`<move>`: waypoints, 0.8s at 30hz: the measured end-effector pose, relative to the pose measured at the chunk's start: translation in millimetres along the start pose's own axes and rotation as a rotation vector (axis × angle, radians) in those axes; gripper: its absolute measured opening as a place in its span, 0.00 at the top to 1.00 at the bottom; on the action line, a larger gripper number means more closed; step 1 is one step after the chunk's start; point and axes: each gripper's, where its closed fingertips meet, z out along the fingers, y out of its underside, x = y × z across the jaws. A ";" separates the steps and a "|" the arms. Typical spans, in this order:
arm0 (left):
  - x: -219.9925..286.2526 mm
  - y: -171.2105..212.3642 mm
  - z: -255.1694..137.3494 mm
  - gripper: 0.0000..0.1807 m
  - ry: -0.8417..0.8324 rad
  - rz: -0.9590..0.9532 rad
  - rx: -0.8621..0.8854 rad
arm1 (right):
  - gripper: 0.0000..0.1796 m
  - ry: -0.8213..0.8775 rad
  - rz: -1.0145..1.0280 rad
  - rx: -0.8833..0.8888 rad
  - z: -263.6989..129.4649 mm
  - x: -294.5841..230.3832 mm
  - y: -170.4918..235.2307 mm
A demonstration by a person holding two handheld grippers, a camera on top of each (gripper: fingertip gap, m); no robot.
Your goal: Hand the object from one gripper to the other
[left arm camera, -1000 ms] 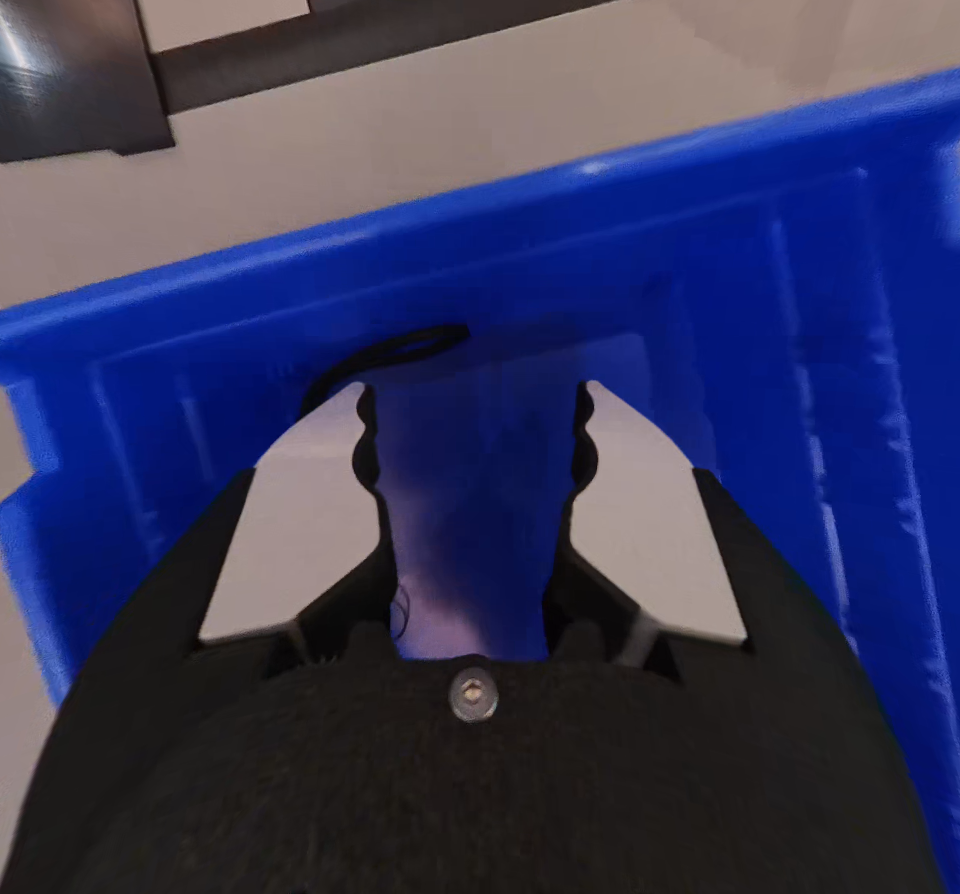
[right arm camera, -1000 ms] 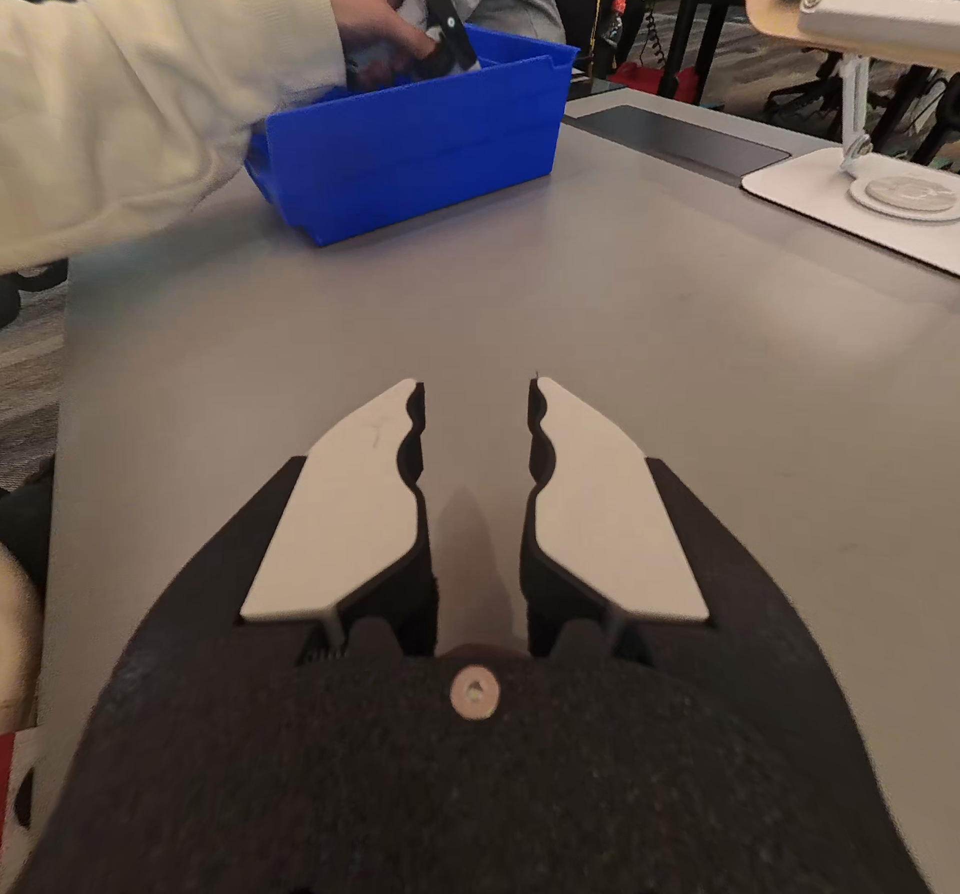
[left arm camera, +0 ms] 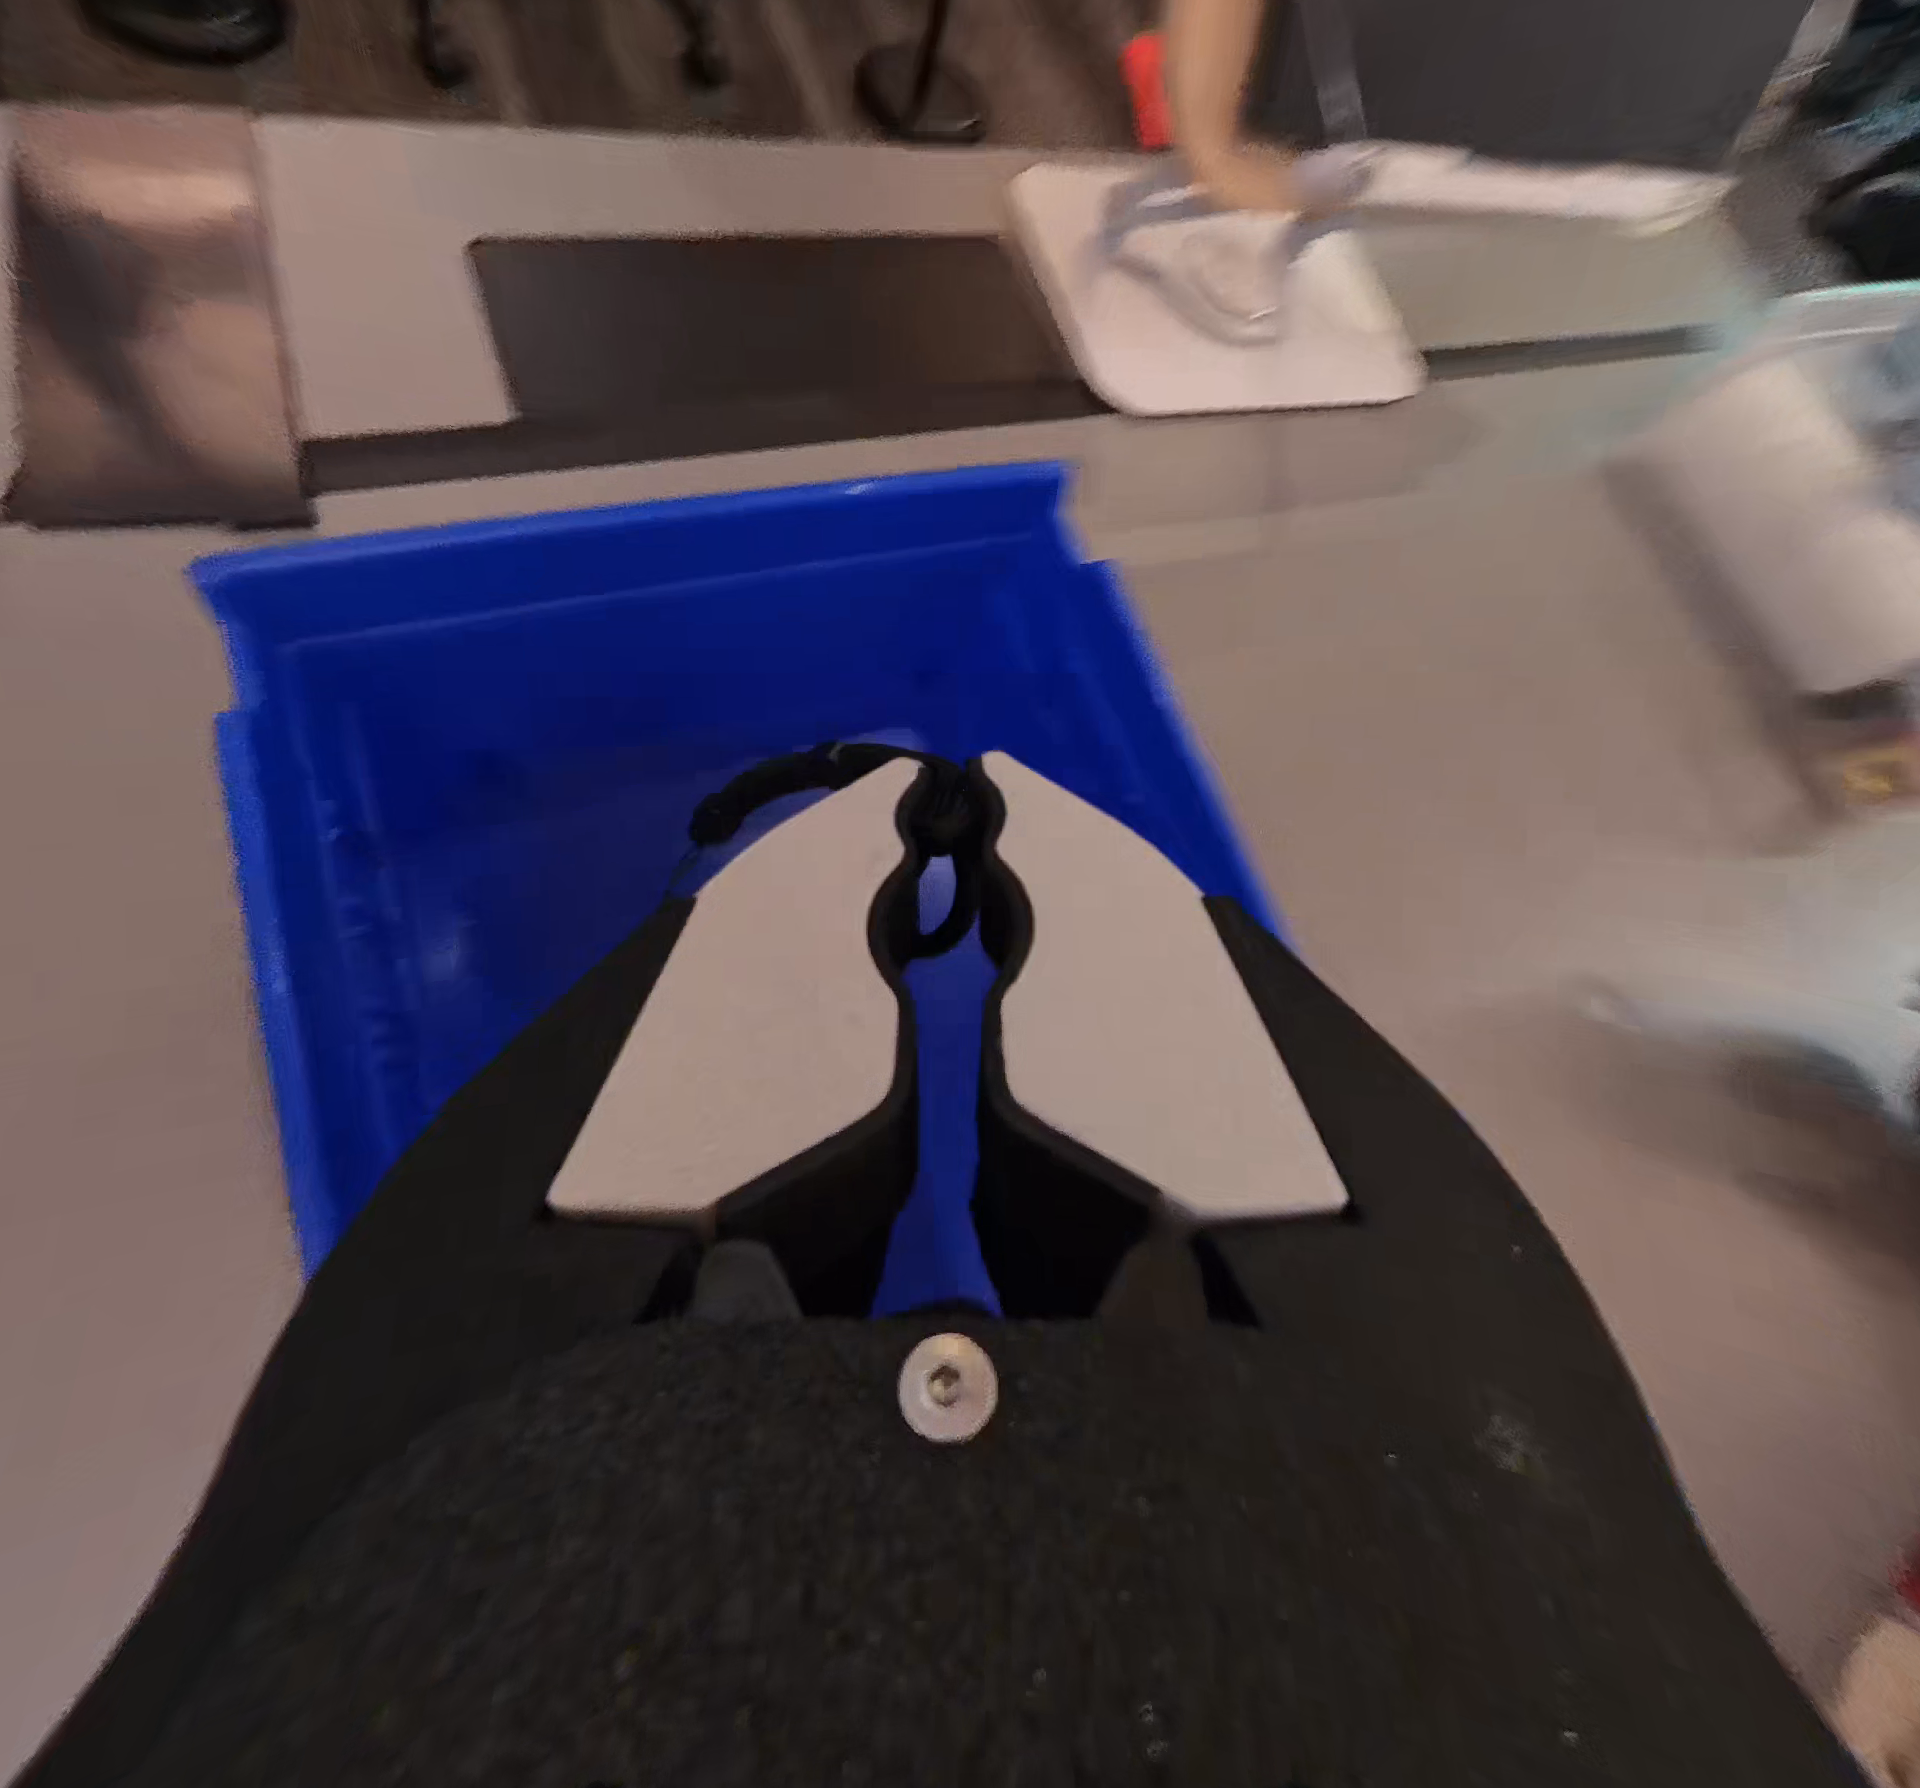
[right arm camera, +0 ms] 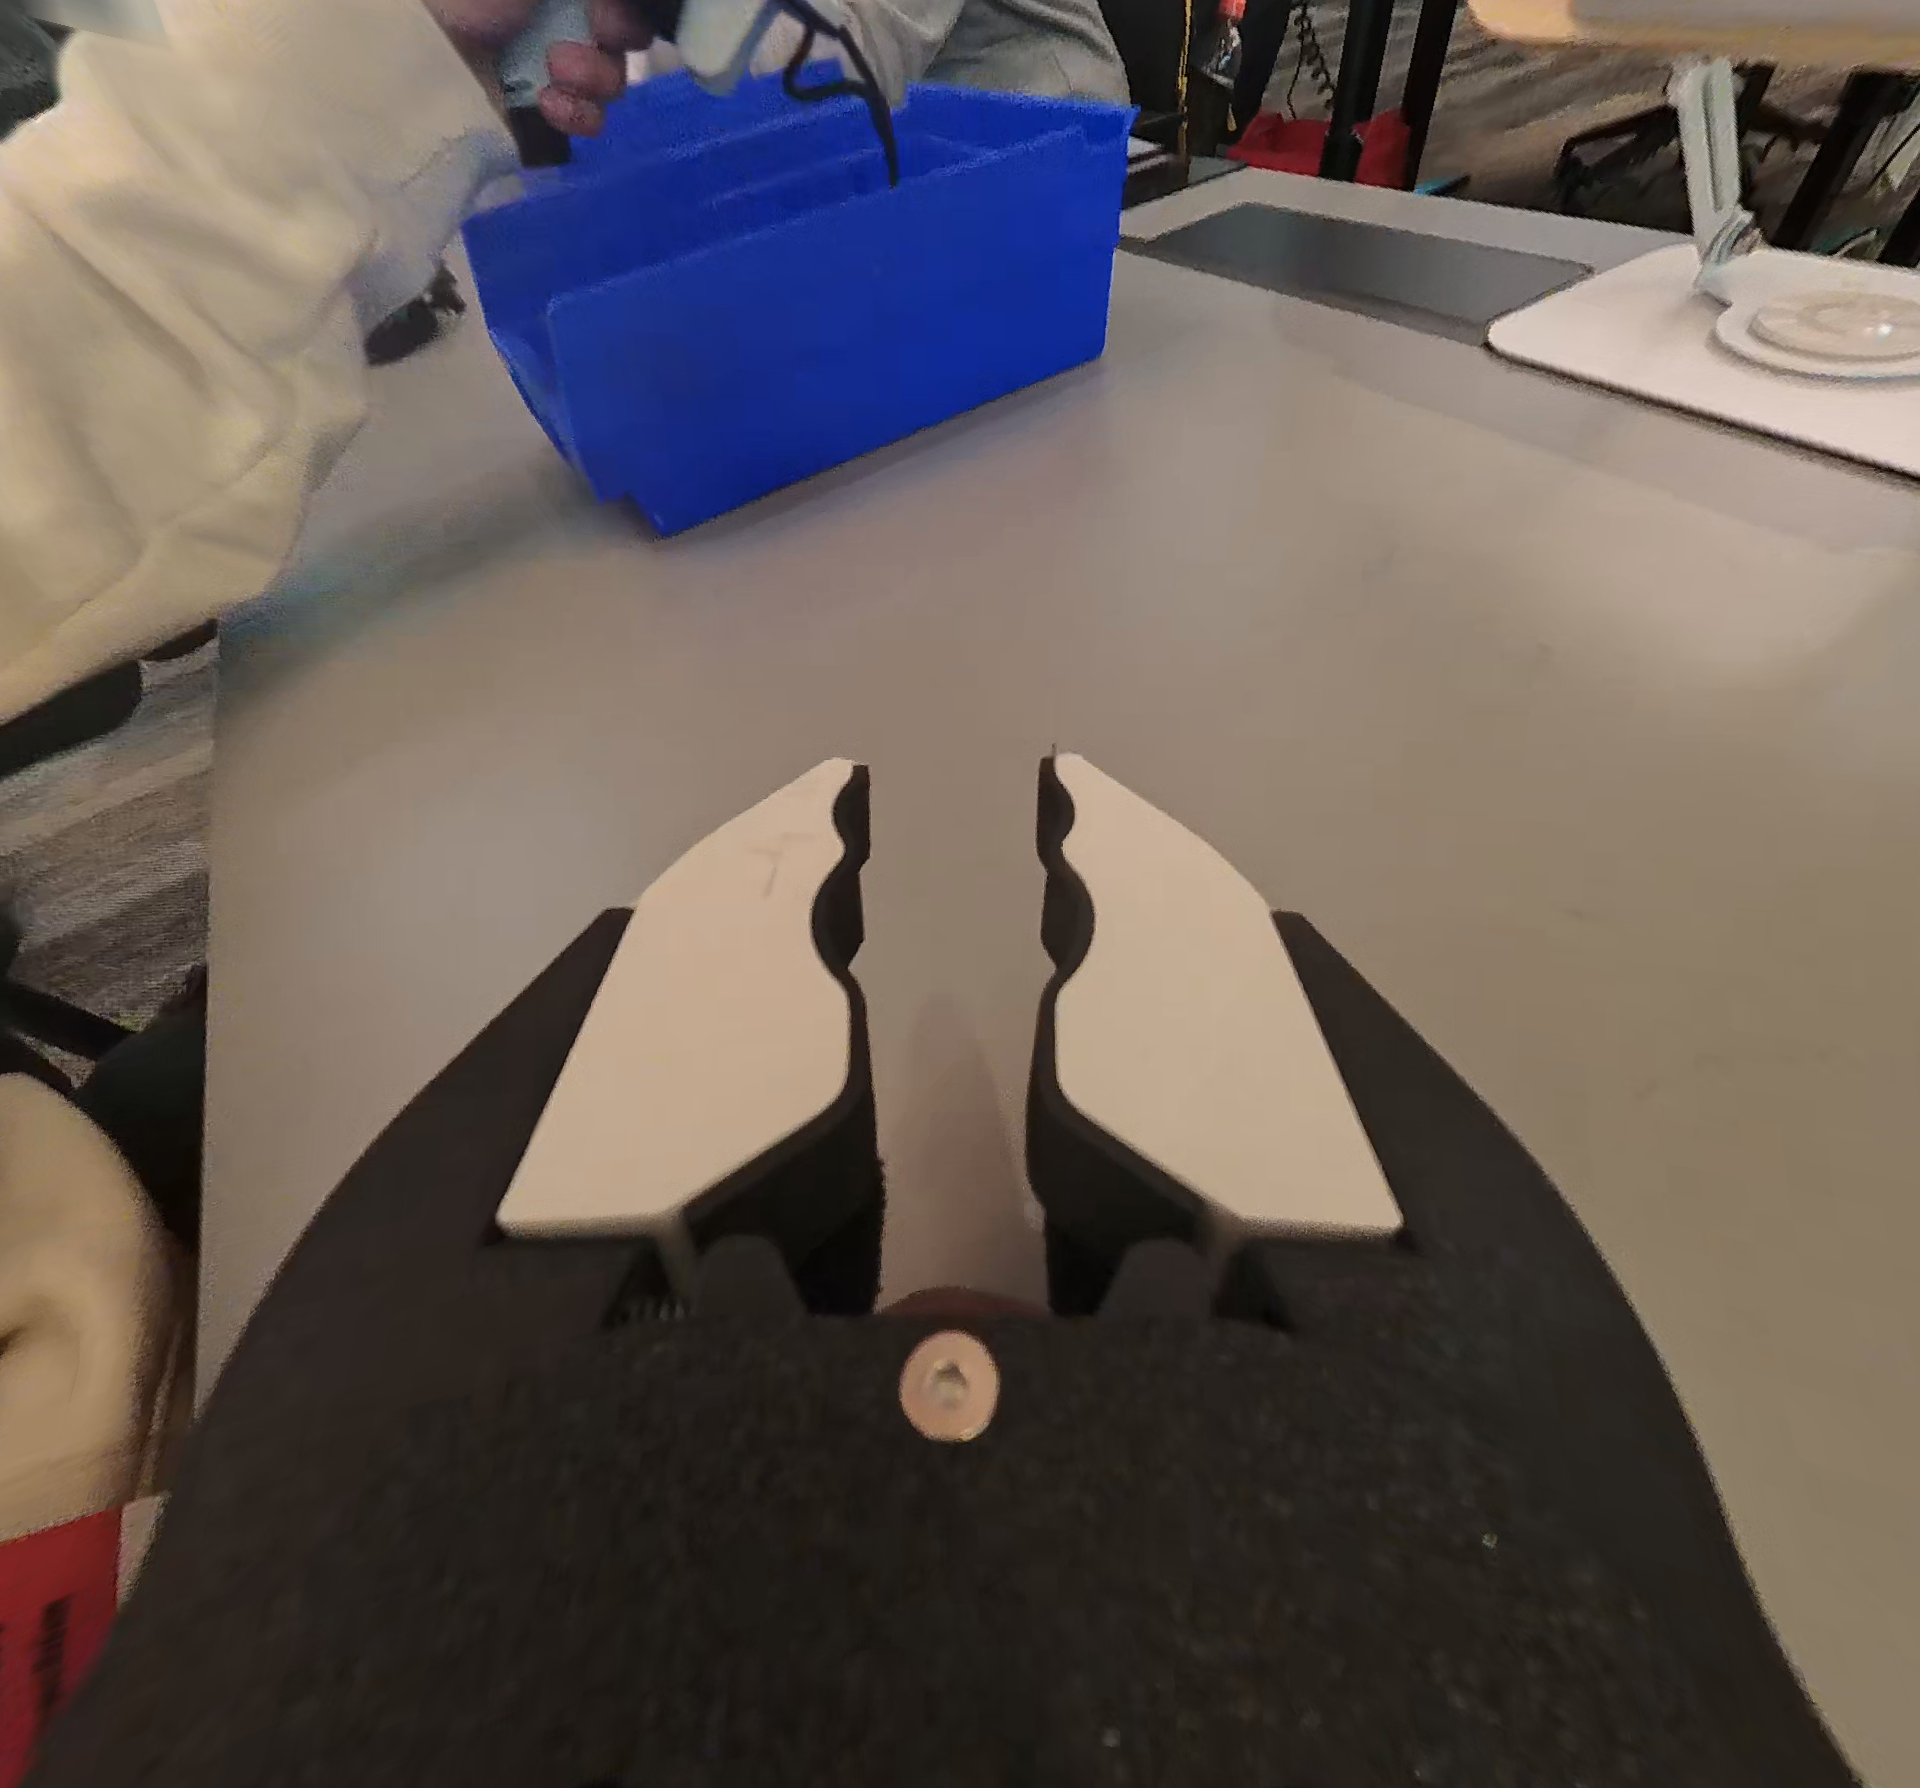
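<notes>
hidden: blue bin (left arm camera: 582, 699) floor mostly behind left gripper (left arm camera: 951, 777) | blurred: white stand base (left arm camera: 1216, 315), right side of left wrist view | unclear: black cord (left arm camera: 790, 782), possibly an elastic loop | cut off: cream sleeve (right arm camera: 187, 284) at frame edge

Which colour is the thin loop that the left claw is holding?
Black loop, clearest in the left wrist view.

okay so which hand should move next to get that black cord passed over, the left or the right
Probably the right. The left tongs are shut on the black cord, lifted above the blue bin. The right tongs are open and empty over the grey table, free to come across and take it.
</notes>
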 end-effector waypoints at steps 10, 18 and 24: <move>195.0 -37.7 -80.4 0.97 0.466 0.183 0.070 | 0.72 -0.216 -0.189 0.044 34.7 -10.0 -123.0; 317.2 -4.3 -94.3 0.97 0.819 0.261 -0.019 | 0.76 -0.234 -0.321 0.026 45.3 -50.2 -168.4; 346.0 -4.2 -89.1 0.97 0.931 0.223 -0.031 | 0.95 -0.163 -0.411 -0.054 51.0 -41.0 -143.1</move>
